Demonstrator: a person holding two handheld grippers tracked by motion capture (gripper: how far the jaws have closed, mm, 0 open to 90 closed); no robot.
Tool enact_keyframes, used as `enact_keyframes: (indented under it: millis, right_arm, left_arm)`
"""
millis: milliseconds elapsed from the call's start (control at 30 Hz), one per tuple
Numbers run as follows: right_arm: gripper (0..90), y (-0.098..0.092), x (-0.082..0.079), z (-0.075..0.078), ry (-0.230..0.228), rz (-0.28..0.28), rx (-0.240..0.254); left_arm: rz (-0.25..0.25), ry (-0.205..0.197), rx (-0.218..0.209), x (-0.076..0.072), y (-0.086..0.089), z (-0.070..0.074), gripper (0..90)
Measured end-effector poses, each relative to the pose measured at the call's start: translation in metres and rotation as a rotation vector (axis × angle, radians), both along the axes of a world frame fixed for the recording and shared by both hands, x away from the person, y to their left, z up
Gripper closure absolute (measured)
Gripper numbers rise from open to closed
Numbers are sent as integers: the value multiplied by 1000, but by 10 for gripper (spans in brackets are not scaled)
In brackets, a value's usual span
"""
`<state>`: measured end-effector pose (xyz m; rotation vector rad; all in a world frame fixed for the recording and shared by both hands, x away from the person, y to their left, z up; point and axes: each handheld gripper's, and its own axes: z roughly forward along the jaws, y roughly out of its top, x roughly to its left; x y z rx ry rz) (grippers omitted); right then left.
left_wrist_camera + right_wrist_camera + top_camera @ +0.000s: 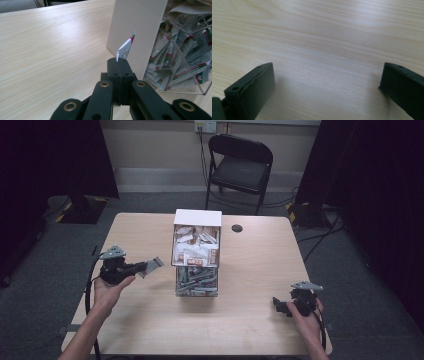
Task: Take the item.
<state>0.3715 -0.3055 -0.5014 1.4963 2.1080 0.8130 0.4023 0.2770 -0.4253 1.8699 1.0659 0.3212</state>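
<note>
Black jaws of our left gripper (119,65) pinch a white packet (125,47) left of the box (197,251), while our right gripper (324,85) gapes wide, empty

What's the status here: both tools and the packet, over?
Left tool shut on a packet, held beside the clear dispenser box. Right tool open, over bare table. Nothing in the way.

left gripper (145,267): holds packet (154,265) | right gripper (281,306): low over table (250,270) | dispenser (197,252): centre
</note>
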Motion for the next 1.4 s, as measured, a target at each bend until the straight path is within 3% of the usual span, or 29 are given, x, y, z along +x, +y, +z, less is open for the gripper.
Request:
enact_keyframes:
  millis: [267,433,500,567,633,833,1200,1400]
  right_arm:
    - [0,0,0,0,-1,1,-1]
    - [0,0,0,0,-1,1,-1]
    - [0,0,0,0,0,1,0]
    - [0,0,0,0,-1,1,0]
    - [0,0,0,0,-1,1,-1]
    - [0,0,0,0,0,1,0]
    - [0,0,0,0,-1,1,-1]
    - [0,0,0,0,-1,1,0]
  left_arm:
    - [15,15,28,2,5,-9,900]
    - [44,36,22,3,8,-23,900]
    - [53,39,44,3,7,-30,900]
    - [62,47,26,5,7,-35,900]
    - [60,50,60,6,6,-37,900]
    - [40,44,100,5,-2,-43,900]
    - [-10,52,101,2,-13,-49,884]
    - [-42,74,133,2,-22,-55,878]
